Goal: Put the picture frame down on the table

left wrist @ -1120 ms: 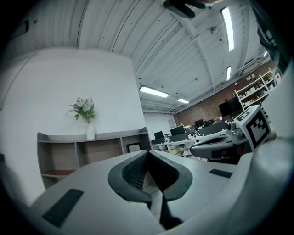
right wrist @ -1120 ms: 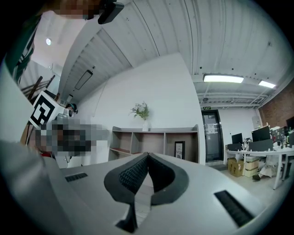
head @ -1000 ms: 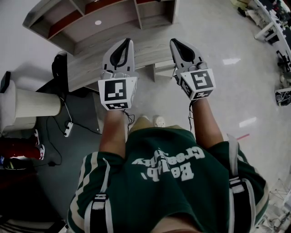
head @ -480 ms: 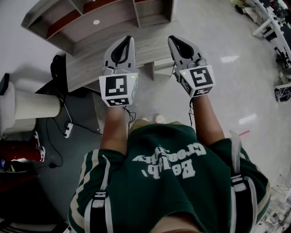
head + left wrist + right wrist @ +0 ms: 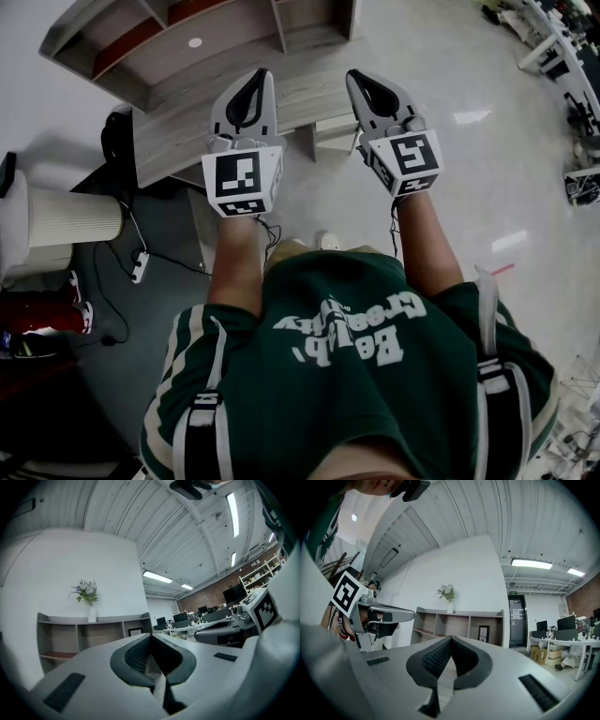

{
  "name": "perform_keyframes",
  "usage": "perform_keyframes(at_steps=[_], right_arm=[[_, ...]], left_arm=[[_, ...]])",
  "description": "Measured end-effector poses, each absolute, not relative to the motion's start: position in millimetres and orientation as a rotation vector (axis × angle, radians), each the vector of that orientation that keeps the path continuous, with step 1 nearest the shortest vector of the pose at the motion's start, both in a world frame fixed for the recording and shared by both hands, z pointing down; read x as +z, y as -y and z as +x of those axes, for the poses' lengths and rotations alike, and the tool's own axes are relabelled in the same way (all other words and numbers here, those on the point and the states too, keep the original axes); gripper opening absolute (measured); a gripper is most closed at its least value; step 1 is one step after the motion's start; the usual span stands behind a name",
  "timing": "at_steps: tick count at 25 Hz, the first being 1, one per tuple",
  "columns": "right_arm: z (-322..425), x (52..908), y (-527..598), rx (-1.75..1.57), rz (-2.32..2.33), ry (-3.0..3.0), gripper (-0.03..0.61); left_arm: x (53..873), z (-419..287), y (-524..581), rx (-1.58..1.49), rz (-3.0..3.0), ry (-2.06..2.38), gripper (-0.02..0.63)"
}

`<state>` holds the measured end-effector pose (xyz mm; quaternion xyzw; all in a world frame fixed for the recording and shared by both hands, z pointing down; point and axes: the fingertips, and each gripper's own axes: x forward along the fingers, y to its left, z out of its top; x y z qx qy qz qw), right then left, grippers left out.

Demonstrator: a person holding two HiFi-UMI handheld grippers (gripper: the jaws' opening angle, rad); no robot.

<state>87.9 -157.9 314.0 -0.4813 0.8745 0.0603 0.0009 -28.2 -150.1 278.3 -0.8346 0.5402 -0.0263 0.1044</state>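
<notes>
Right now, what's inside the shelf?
A frame stands in the shelf's right compartment. Nothing shows in the visible parts of the other compartments. Their lower parts are covered by the right tool.

I hold my left gripper (image 5: 257, 77) and right gripper (image 5: 354, 77) side by side, pointing forward over the wooden surface (image 5: 178, 141). Each one's jaws meet at the tips. A shelf unit (image 5: 187, 37) stands along the surface's far side. My green shirt (image 5: 337, 375) fills the bottom. At left, a white ribbed cylinder (image 5: 70, 217) and a power strip (image 5: 141, 265) are on the floor.
</notes>
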Motion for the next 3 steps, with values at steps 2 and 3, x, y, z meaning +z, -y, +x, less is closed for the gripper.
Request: perform_keyframes(at_steps=[2, 3], right_arm=[[88.1, 316.3, 158.7, 0.186, -1.517, -2.747, 0.034], [88.3, 317.3, 159.1, 0.184, -1.520, -2.747, 0.034]], left_arm=[[279.9, -28.7, 149.9, -0.079, -2.460, -1.592, 0.020], [280.7, -28.9, 149.8, -0.080, -2.460, -1.591, 0.020]])
